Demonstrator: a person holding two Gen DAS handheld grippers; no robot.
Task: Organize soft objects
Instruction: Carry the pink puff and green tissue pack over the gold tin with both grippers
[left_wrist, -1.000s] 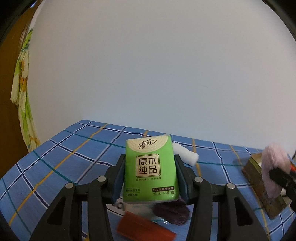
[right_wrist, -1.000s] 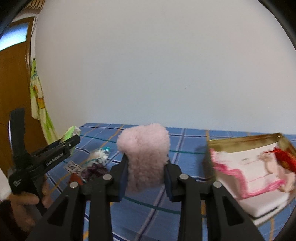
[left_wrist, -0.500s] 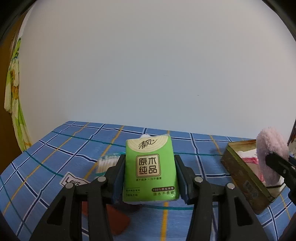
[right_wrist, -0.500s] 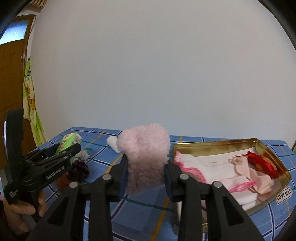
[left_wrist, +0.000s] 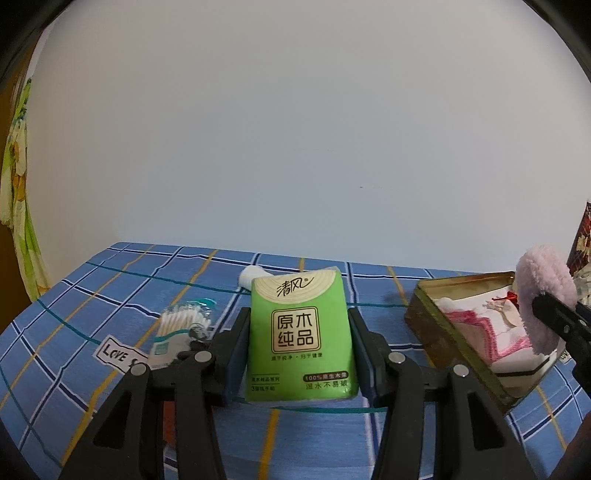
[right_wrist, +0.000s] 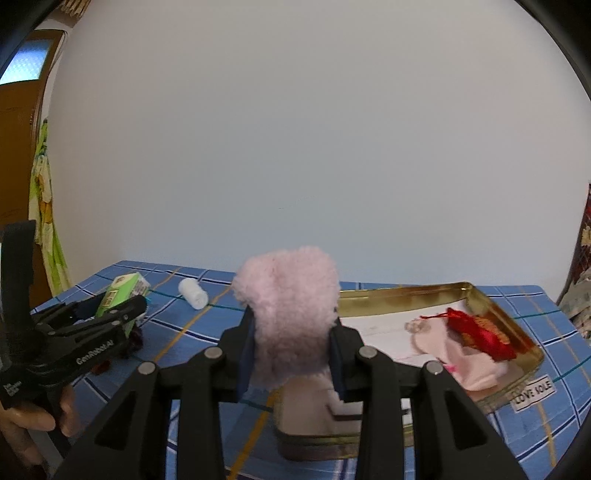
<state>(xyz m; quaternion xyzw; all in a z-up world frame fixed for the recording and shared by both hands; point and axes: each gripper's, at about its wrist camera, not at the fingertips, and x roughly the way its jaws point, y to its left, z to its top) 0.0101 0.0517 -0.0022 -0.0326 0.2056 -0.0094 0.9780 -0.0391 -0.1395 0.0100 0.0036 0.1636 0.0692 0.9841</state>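
1 tissue pack (left_wrist: 300, 334), 1 pink puff (right_wrist: 291, 317), 1 tin (right_wrist: 517, 325).

surface: blue plaid tablecloth (left_wrist: 110, 288) | on it: gold tin (right_wrist: 495, 306), cotton swab pack (left_wrist: 181, 325), white roll (right_wrist: 192, 292)

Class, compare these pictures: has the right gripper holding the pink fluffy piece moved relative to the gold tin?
Yes. The right gripper with the pink fluffy piece has moved toward the gold tin, now over its near end.

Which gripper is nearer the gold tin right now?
Right. The right gripper, shut on the pink fluffy pad, hangs over the gold tin; the left gripper, holding the green tissue pack, is off to its side.
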